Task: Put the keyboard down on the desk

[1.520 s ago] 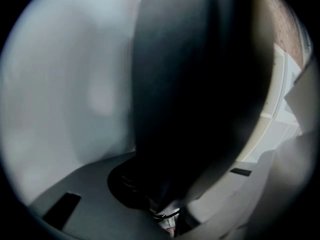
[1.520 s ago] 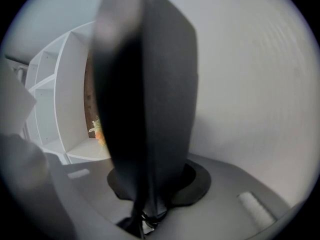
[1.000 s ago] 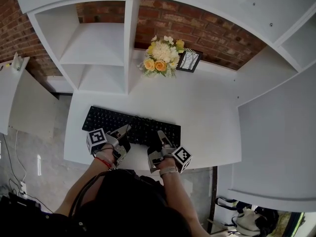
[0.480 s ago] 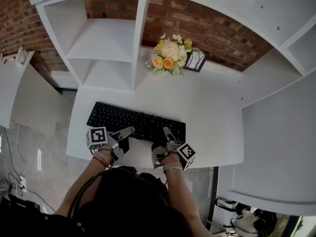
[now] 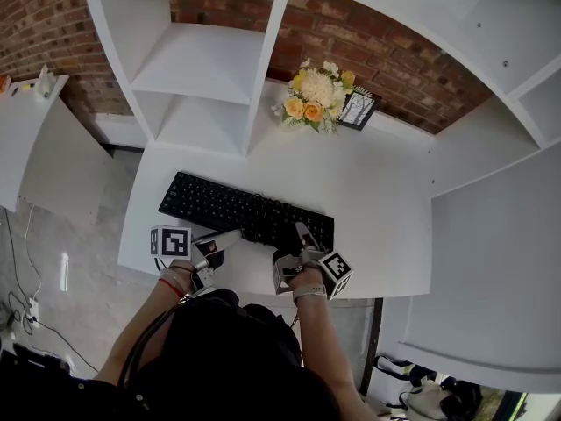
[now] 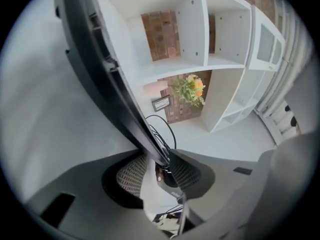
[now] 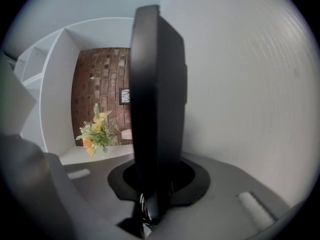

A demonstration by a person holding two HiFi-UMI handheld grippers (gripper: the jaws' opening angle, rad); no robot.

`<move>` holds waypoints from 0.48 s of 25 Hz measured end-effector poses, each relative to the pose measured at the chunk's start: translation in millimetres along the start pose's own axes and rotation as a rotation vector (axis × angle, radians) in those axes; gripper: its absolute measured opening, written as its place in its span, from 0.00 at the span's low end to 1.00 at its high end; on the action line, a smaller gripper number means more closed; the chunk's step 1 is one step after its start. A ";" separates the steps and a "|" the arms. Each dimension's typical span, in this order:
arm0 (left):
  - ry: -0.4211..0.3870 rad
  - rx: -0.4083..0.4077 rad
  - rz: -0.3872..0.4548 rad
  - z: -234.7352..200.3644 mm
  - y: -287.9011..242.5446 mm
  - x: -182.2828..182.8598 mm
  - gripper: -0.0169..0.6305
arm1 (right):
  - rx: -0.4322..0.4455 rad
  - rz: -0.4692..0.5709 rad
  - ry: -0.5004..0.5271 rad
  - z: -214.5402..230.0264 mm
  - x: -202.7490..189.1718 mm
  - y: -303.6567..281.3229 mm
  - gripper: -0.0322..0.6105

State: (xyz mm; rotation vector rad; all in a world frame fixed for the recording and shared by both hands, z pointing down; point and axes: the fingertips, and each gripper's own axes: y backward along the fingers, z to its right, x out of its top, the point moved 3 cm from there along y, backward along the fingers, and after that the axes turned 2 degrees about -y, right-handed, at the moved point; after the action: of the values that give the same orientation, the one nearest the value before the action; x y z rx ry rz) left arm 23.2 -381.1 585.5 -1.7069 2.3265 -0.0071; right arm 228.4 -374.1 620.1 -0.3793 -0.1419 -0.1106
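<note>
The black keyboard (image 5: 245, 213) lies flat on the white desk (image 5: 377, 200), long side toward me. My left gripper (image 5: 216, 246) is at its near edge left of centre. Its jaws are opening: the keyboard's edge (image 6: 100, 59) and a thin black cable (image 6: 161, 129) still run between them, but the left pad (image 6: 131, 176) stands off with a gap. My right gripper (image 5: 294, 246) is at the near edge right of centre, shut on the keyboard (image 7: 157, 109), which fills the space between its jaws (image 7: 155, 184).
A bunch of yellow and white flowers (image 5: 317, 90) and a small framed picture (image 5: 358, 110) stand at the back of the desk by the brick wall. White open shelves (image 5: 197, 68) rise at the back left. The desk's front edge is just behind both grippers.
My left gripper's jaws have spread and it has slid back toward the keyboard's near edge. The right gripper keeps its grip. The keyboard has hardly moved on the desk.
</note>
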 end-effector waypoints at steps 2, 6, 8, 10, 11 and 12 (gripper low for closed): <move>-0.092 0.016 -0.033 1.6 0.6 -1.3 0.19 | -0.001 0.002 -0.004 -0.3 0.4 -0.3 0.16; -0.261 0.078 -0.127 3.9 -0.9 -3.5 0.20 | -0.008 0.011 -0.007 -3.9 -1.2 1.0 0.16; -0.332 0.119 -0.167 3.9 -1.5 -5.0 0.21 | -0.019 0.015 -0.012 -6.5 -3.7 2.3 0.16; -0.355 0.136 -0.175 4.8 -2.1 -4.9 0.23 | -0.013 0.010 -0.013 -4.3 -1.0 0.3 0.16; -0.352 0.136 -0.172 5.3 -2.3 -4.8 0.22 | -0.004 0.004 -0.012 -2.8 1.2 -1.1 0.16; -0.348 0.135 -0.170 5.6 -2.4 -4.8 0.22 | 0.007 -0.004 -0.011 -2.1 2.7 -2.1 0.17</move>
State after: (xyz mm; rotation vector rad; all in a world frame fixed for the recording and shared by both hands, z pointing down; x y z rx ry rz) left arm 27.9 -376.5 581.4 -1.6804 1.8862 0.0917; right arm 231.0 -377.1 619.4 -0.3728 -0.1541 -0.1117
